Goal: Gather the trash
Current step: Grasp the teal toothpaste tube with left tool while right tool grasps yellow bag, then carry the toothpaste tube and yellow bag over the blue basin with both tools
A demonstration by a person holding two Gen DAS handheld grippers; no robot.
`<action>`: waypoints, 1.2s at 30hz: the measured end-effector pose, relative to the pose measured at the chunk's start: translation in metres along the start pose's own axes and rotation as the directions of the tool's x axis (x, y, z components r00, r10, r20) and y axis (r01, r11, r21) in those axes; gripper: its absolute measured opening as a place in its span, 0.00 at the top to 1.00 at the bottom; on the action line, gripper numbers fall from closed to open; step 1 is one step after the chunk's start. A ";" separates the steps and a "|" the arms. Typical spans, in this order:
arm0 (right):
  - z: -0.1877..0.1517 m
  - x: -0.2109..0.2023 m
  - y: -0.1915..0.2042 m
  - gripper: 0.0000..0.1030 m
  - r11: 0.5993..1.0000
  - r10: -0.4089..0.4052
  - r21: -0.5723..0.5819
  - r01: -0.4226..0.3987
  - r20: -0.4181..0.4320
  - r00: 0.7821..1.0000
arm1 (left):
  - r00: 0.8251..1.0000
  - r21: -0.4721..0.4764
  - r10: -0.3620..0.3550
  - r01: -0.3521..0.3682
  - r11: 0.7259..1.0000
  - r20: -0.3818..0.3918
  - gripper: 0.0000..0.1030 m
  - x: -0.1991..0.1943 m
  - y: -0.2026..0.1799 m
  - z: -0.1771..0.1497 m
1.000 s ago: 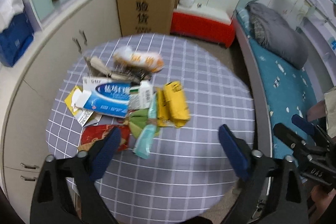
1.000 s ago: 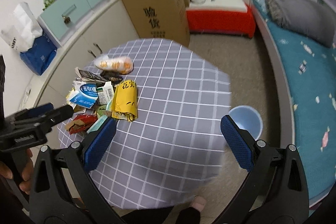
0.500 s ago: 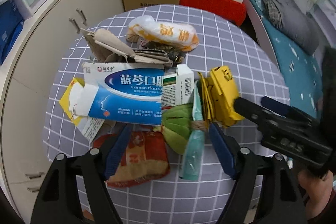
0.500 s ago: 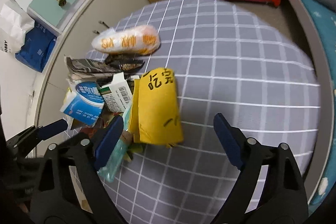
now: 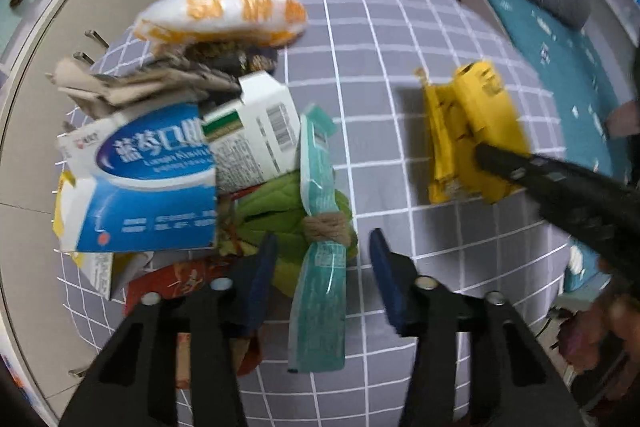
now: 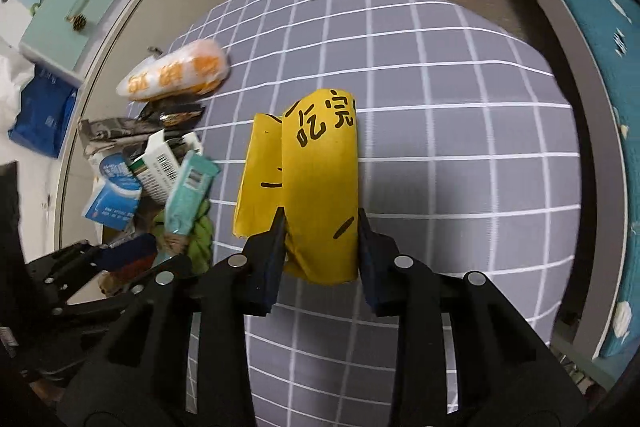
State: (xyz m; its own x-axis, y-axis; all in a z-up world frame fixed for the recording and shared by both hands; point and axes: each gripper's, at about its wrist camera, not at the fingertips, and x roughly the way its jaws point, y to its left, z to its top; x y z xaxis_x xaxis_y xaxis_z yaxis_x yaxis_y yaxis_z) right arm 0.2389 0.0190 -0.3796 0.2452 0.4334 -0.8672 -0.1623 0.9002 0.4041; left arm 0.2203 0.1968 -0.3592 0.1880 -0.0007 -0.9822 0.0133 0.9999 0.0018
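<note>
Fig. 1. Two-handed pick from the trash heap on the grid-patterned table [image 6: 460,75].

(a) Right side. My right gripper [image 6: 320,247] has just been closing, and its 2 pads now press the near end of the yellow wrapper [image 6: 316,179] from either side, narrowed to the width of the fold. I judge the grip was taken at the near end because that end points toward me and stands clear of the other litter; the far end, with the handwritten characters, lies on the cloth. In the left wrist view the same wrapper sits apart to the right of the heap.

(b) Left side. My left gripper [image 5: 320,267] has also just been closing, to roughly half width. The teal packet [image 5: 318,239] lies lengthwise between the 2 pads, but a gap shows on each side, so nothing is held yet. The packet rests on top of the green leaf bundle [image 5: 276,211], which I take as the reason it is approached first: it is the uppermost piece.

(c) Remaining trash, left and far of the packet: the blue-and-white box [image 5: 144,187], the small white carton [image 5: 256,135] leaning on it, the orange-printed bag [image 5: 224,15] at the far edge of the heap, and a red wrapper [image 5: 176,279] under my left jaw. No bin is in view
</note>
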 end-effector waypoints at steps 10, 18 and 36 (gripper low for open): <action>-0.003 -0.017 0.014 0.69 1.000 0.014 0.018 -0.014 0.025 1.000 | 0.997 0.031 0.030 -0.032 0.999 0.065 0.80 -0.024 -0.012 0.007; 0.000 -0.061 0.022 0.69 0.999 0.034 0.038 -0.037 0.078 0.996 | 0.988 0.035 -0.012 0.007 0.999 0.155 0.80 -0.083 -0.020 0.013; 0.016 -0.173 -0.129 0.68 0.983 -0.058 0.185 0.013 0.244 0.968 | 0.955 0.214 -0.186 0.137 0.967 0.229 0.80 -0.138 -0.195 0.071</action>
State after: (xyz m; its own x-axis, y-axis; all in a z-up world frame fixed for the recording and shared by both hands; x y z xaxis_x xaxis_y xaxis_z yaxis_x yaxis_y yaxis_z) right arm 0.2332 -0.1711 -0.2770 0.4800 0.3774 -0.7920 0.0200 0.8978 0.4399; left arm 0.2612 0.0015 -0.2106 0.4023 -0.1899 -0.8956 0.2493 0.9640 -0.0925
